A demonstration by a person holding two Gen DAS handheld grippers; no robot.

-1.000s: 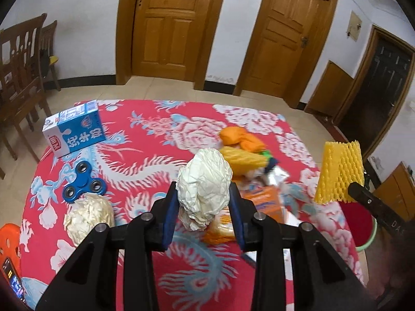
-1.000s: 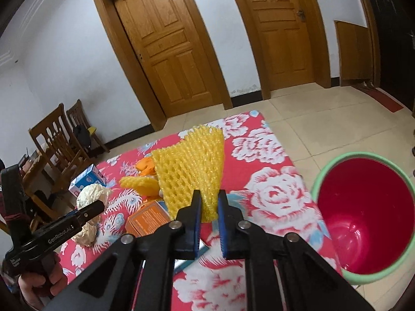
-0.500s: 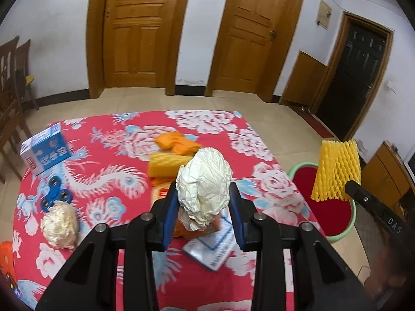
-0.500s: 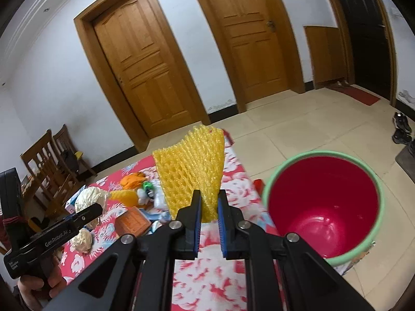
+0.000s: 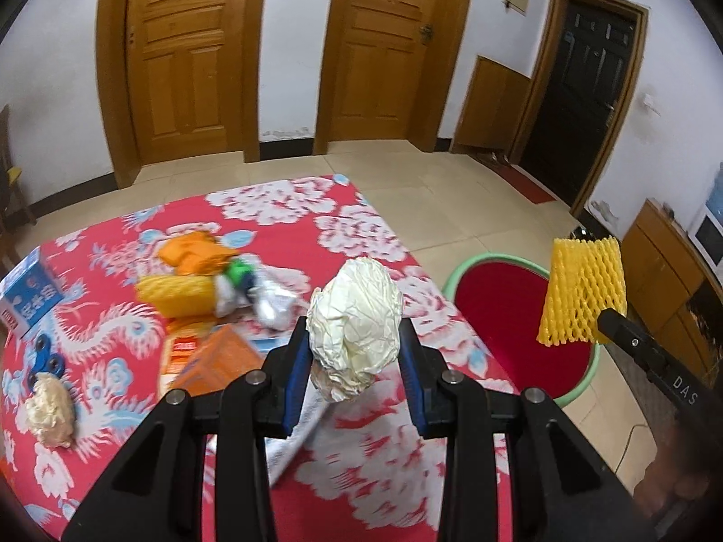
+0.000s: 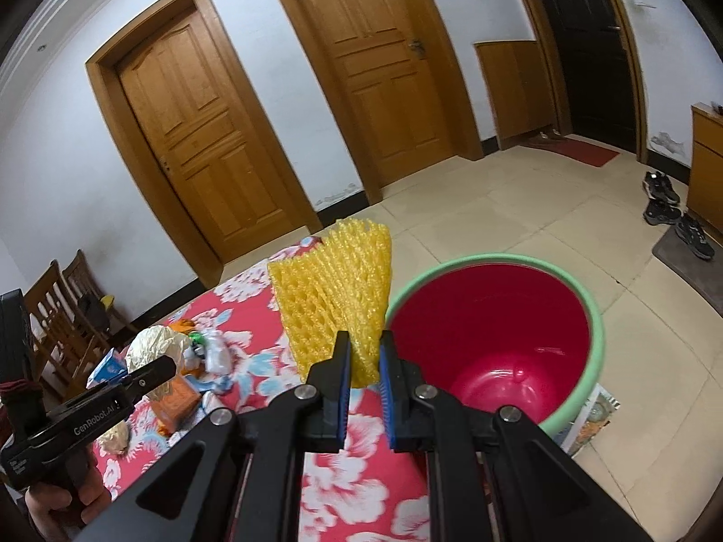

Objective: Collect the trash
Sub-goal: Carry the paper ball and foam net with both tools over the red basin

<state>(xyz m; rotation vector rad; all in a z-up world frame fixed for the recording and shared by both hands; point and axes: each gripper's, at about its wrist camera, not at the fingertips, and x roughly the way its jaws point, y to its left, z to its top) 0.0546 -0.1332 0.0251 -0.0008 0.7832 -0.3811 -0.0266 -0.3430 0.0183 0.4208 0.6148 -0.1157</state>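
1. Trash is showing in the left wrist view in two places: a crumpled cream paper ball point(image 5: 354, 327) is sitting clamped between the blue pads of the left gripper point(image 5: 354, 352) at centre frame, and a yellow foam net point(image 5: 583, 291) is hanging at 3 o'clock, pinched by the black tip of the right gripper point(image 5: 607, 318).
2. A red bucket with a green rim point(image 5: 452, 275) is standing on the tiled floor just beside the table edge, below and behind the net, between 2 and 3 o'clock.
3. More litter is lying on the red flowered tablecloth point(image 5: 289, 207) at 9 to 10 o'clock: orange wrappers point(image 5: 194, 253), a yellow packet point(image 5: 174, 293), an orange box point(image 5: 212, 359), a second paper wad point(image 5: 49, 413), a blue fidget spinner point(image 5: 45, 363) and a blue carton point(image 5: 31, 291). The pile is motion-blurred, so some of these labels may be loose.
4. In the right wrist view, the foam net point(image 6: 334, 289) is standing upright at centre, its lower end squeezed between the narrowly closed pads of the right gripper point(image 6: 363, 361).
5. The bucket point(image 6: 596, 316) is sitting at 3 o'clock, just beside the net, its mouth facing the camera.
6. At 9 o'clock the left gripper point(image 6: 160, 368) is carrying the paper ball point(image 6: 153, 348) above the tablecloth point(image 6: 361, 488), with a hand point(image 6: 63, 497) gripping its handle at 8 o'clock.
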